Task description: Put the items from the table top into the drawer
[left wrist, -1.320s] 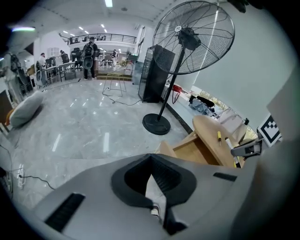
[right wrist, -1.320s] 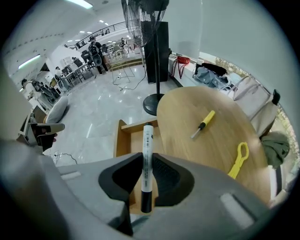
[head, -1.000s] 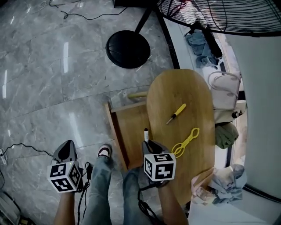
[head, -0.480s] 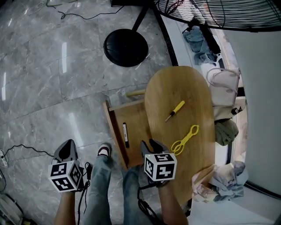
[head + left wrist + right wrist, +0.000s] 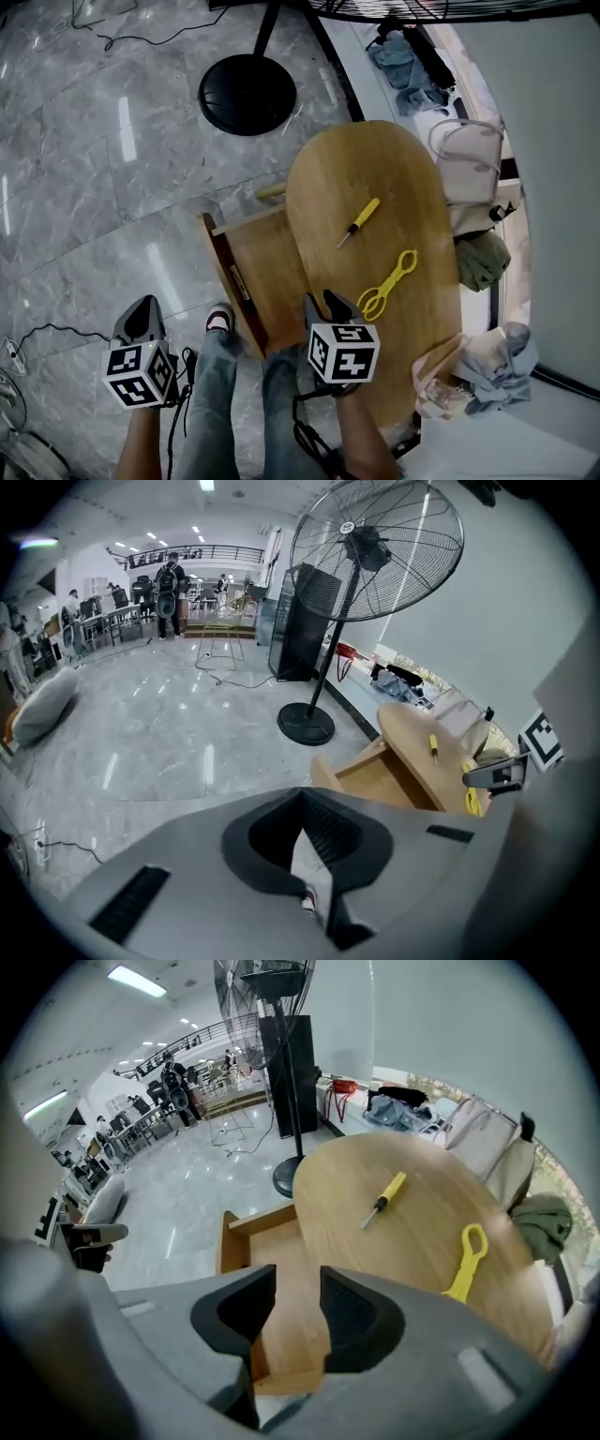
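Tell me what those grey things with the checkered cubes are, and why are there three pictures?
They are hand tools, not a robot: a person holds one gripper in each hand. One picture comes from a camera on the person's head, looking down. The other two come from cameras riding on each gripper.

The left gripper has its jaws together and holds nothing. The right gripper has just been opening its jaws, and nothing is between them.

On the wooden table lie a yellow screwdriver and yellow tongs. Beside the table, an open drawer has a marker pen inside.
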{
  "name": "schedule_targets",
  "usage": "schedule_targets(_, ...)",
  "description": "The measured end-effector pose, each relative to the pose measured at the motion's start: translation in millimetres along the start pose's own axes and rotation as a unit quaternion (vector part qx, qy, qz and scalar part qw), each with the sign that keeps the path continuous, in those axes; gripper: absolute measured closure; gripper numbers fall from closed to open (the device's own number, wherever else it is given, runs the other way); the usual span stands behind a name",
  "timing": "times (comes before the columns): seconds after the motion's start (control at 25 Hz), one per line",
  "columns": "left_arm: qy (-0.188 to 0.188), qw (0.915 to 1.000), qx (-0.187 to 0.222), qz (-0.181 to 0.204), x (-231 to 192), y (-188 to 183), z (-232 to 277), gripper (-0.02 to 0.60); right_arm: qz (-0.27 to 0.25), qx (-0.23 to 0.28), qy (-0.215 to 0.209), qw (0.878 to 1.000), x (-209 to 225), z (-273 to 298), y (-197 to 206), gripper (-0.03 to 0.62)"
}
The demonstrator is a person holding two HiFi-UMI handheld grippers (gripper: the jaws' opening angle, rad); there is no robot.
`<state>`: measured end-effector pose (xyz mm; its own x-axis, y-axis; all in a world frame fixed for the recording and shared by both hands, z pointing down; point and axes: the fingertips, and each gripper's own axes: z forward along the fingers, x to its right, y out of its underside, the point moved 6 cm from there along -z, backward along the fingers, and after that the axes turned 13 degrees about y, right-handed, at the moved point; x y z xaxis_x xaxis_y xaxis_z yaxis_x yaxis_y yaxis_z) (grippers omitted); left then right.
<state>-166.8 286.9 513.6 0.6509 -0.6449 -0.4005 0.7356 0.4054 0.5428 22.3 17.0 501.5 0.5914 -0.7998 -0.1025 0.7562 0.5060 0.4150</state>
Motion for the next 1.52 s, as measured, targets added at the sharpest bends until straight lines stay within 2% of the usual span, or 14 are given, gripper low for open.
schedule_targets(0.24,0.017,0.9992,-0.018,0.031,28,-11,19,0.586,0.076,0.016,0.069,0.995,50,-4,3,0.462)
schedule_targets(0.48,0.042,0.9953,-0.039,0.078,70,-29,44,0.586,0.149,0.007,0.103,0.983,99,-7,22,0.462)
schedule_targets(0.76,0.073,0.9878,-0.066,0.121,124,-40,76,0.586,0.214,-0.006,0.121,0.969,142,-4,42,0.462)
schedule_targets(1.12,0.108,0.9721,-0.100,0.183,187,-56,122,0.586,0.296,-0.021,0.127,0.947,176,12,53,0.462)
schedule_targets(1.52,0.119,0.9622,-0.115,0.217,218,-75,172,0.586,0.322,-0.036,0.133,0.937,202,40,50,0.462)
